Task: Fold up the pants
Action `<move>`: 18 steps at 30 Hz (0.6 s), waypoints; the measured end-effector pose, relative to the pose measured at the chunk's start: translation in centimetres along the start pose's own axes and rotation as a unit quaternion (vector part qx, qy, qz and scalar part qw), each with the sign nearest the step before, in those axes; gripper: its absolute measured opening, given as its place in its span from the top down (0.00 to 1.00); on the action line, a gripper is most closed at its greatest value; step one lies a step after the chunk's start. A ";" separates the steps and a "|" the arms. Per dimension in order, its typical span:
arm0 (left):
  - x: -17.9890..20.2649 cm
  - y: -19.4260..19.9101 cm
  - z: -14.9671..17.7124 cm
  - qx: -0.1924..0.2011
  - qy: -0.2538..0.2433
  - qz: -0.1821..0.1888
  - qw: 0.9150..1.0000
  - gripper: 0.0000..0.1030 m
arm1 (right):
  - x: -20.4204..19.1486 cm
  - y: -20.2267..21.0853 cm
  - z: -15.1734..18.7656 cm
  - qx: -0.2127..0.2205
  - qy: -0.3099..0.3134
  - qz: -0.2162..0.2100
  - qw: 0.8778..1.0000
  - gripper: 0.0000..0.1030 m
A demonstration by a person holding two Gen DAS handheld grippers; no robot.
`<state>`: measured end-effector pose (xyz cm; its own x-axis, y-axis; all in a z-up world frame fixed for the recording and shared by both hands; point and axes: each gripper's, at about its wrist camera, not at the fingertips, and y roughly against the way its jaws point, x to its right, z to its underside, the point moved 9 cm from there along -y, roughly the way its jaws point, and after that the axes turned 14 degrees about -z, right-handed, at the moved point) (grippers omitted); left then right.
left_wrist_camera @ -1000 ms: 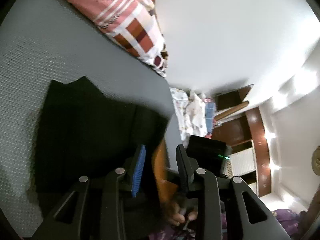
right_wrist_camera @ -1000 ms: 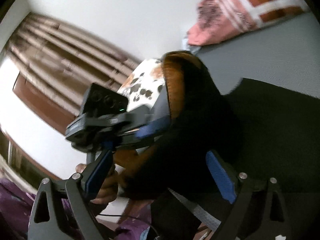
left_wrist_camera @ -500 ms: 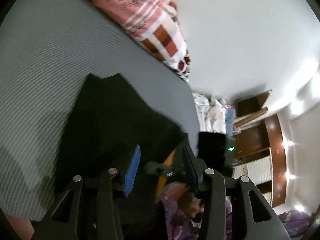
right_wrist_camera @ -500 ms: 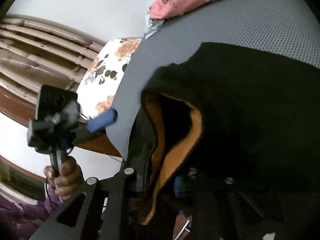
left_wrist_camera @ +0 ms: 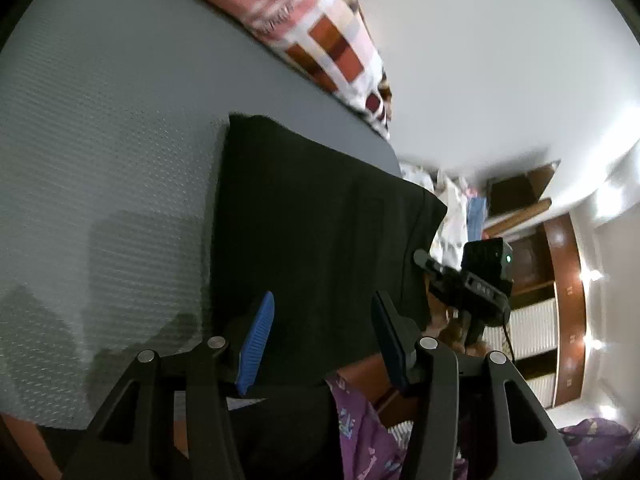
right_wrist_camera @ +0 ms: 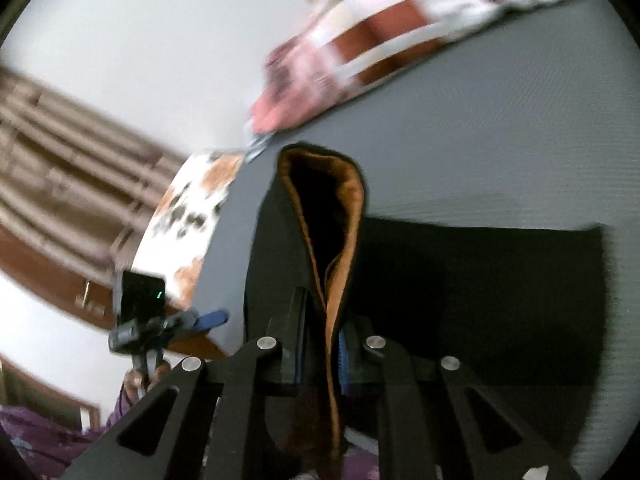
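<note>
The black pants lie spread on the grey bed. My left gripper is open and empty, hovering over the pants' near edge. My right gripper is shut on the pants' edge, showing the orange lining, and lifts that part above the flat black fabric. The right gripper also shows in the left wrist view at the pants' right edge. The left gripper shows in the right wrist view, off the bed's left side.
A pink and brown checked blanket lies at the bed's far edge, also in the right wrist view. A floral pillow lies at the bed's left. Curtains and wooden shelves stand beyond.
My left gripper has let go of the pants and opened wider. The pants now lie flatter on the bed. My right gripper has closed on the orange-lined edge and holds it up.
</note>
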<state>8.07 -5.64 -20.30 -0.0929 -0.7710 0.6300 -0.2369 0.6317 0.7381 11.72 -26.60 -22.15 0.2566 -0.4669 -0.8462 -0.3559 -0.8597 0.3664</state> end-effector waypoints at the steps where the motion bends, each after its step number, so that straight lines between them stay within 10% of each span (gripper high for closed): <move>1: 0.3 -0.5 0.1 -0.004 -0.004 -0.002 1.000 0.50 | 0.7 0.6 -0.1 0.005 -0.008 0.005 1.000 0.88; 18: 3.0 -6.7 2.0 -0.049 -0.041 -0.049 0.997 0.48 | 8.3 7.3 0.1 0.066 -0.063 0.008 0.996 0.89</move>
<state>7.41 -12.37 -23.81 -0.1542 -0.8311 0.5343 -0.1538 0.5544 0.8179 11.15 -36.73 -26.55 0.1375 -0.4432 -0.8858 -0.4761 -0.8138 0.3333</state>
